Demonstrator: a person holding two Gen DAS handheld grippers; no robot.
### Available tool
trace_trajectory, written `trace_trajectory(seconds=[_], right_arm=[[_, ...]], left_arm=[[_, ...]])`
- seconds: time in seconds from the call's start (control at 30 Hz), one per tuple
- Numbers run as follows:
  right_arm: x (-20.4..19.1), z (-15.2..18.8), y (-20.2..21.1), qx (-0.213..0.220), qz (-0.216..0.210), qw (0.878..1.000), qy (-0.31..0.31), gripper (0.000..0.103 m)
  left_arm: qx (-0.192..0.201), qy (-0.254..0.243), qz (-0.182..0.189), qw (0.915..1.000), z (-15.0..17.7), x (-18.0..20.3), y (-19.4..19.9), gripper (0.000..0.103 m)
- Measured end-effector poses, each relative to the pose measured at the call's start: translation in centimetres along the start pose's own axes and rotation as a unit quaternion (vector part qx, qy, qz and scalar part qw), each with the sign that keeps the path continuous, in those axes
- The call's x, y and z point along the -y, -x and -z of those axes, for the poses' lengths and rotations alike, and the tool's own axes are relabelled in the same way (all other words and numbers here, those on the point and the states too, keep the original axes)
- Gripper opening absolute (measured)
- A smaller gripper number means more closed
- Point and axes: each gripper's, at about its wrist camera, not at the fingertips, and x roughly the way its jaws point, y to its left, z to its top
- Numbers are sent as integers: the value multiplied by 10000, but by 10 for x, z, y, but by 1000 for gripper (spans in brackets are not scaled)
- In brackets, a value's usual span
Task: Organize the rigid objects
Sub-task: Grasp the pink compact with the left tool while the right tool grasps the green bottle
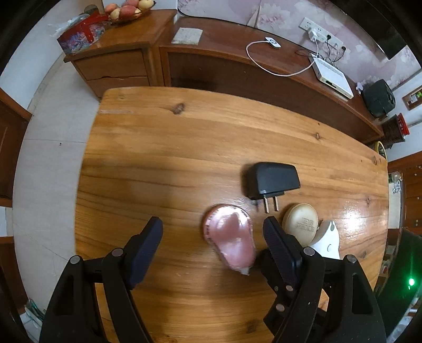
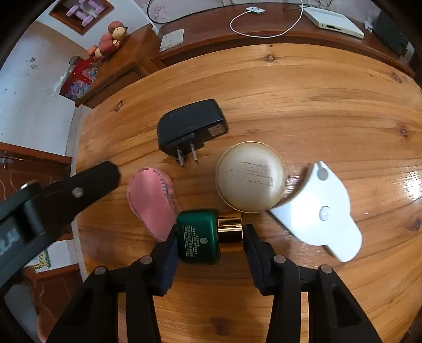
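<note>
My right gripper (image 2: 211,232) is shut on a small green bottle (image 2: 197,237), one pad on its body and the other on its gold cap (image 2: 230,232), just above the wooden table (image 2: 290,92). Around it lie a pink leather pouch (image 2: 150,203), a black plug adapter (image 2: 190,126), a round beige case (image 2: 250,176) and a white plastic piece (image 2: 316,211). My left gripper (image 1: 212,223) stands open over the pink pouch (image 1: 232,237), which lies between the fingers nearer the right one, untouched. The adapter (image 1: 271,179) and the beige case (image 1: 300,224) sit just beyond.
The table's left edge (image 1: 87,163) drops to a pale floor. Behind the table runs a wooden sideboard (image 1: 237,66) with a white router (image 1: 332,76), a charging cable (image 1: 263,55), a fruit bowl (image 1: 126,10) and a red box (image 1: 79,37).
</note>
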Motion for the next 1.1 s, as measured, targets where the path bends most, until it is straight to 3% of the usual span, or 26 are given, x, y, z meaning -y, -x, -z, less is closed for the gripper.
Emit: trace_trajectory(seconds=[0.2,0.5,0.73,1.1], right_arm=[[20,8,6,-31,-30,9999,-118,46],[36,15,11,-37,-94,9998,-197,46],[35,13,8,-42,-151,9996,-235,46],[39,17,16,14,-118,9997,-206,46]], left_arm=[[-142,-50,4,9999,4,13,-13,81],[-370,17,-392,9985,8,22,-32,80],[-369,-19,-587,9976,12,21,-34,54],[-359,17,-402,9985,29,8,-24,53]])
